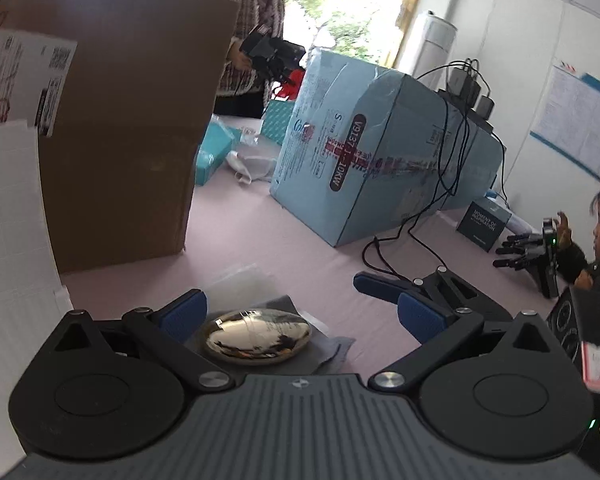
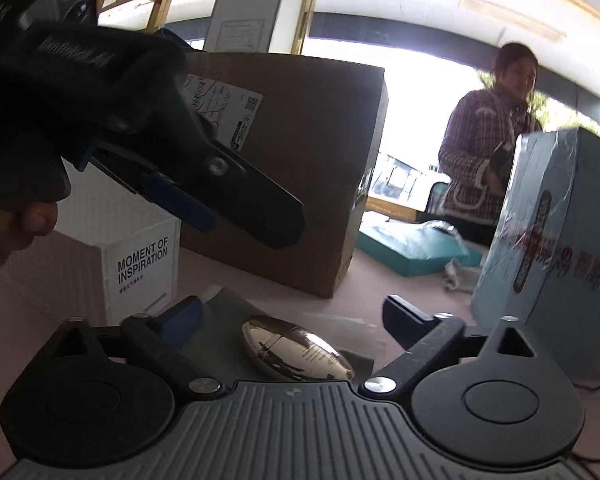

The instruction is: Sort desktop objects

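One gold egg-shaped object (image 1: 258, 339) is seen on one grey cloth (image 1: 332, 350), between the spread jaws of the left gripper (image 1: 300, 312) and the right gripper (image 2: 292, 316).

A polished gold-toned oval metal pebble (image 1: 258, 339) mirrors dark and pale streaks (silvery from the right wrist view). It lies on a dull grey cloth (image 1: 332, 350) over a pale lilac tablecloth (image 1: 284, 248). The left gripper (image 1: 300, 314) is matt black with blue ribbed pads. The plain brown cardboard carton (image 1: 140, 128) bears a white label scrawled in red; the light-blue wrapped carton (image 1: 380, 152) carries red printed tape. The white box (image 2: 140, 268) has black lettering.
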The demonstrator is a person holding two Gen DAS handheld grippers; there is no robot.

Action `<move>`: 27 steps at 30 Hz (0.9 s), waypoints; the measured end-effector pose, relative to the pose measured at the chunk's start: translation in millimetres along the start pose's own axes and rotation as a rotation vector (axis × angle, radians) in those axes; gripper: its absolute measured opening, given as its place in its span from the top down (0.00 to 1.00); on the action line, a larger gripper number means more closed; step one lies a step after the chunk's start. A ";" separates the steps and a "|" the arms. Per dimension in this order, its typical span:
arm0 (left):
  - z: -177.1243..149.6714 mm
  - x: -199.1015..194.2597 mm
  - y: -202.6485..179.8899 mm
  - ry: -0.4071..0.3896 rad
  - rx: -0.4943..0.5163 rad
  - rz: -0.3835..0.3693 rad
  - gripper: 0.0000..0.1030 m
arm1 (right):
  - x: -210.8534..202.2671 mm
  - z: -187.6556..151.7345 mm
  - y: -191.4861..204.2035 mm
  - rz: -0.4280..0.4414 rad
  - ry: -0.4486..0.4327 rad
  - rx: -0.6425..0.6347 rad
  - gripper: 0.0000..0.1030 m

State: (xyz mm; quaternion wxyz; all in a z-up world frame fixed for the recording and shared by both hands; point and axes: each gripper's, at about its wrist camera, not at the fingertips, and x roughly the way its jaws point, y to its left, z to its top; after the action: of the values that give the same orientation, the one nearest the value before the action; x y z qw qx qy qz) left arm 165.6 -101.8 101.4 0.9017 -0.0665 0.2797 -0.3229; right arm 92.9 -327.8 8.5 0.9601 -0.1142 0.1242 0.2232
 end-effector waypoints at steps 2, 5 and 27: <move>0.3 0.2 3.8 0.000 -0.011 -0.009 0.01 | 2.4 0.3 0.6 0.017 0.016 0.001 0.24; -1.3 6.6 8.3 0.036 -0.041 -0.041 0.04 | 10.0 0.6 3.0 0.020 0.032 -0.001 0.26; -24.0 53.2 1.0 0.160 -0.023 0.035 0.18 | 54.9 -1.8 29.1 -0.033 0.184 -0.190 0.55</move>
State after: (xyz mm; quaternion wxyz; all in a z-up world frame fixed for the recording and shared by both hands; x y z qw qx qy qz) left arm 186.8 -132.6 56.6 0.8811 -0.0461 0.3557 -0.3083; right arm 127.0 -280.9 -13.9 0.9331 -0.2266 0.1882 0.2065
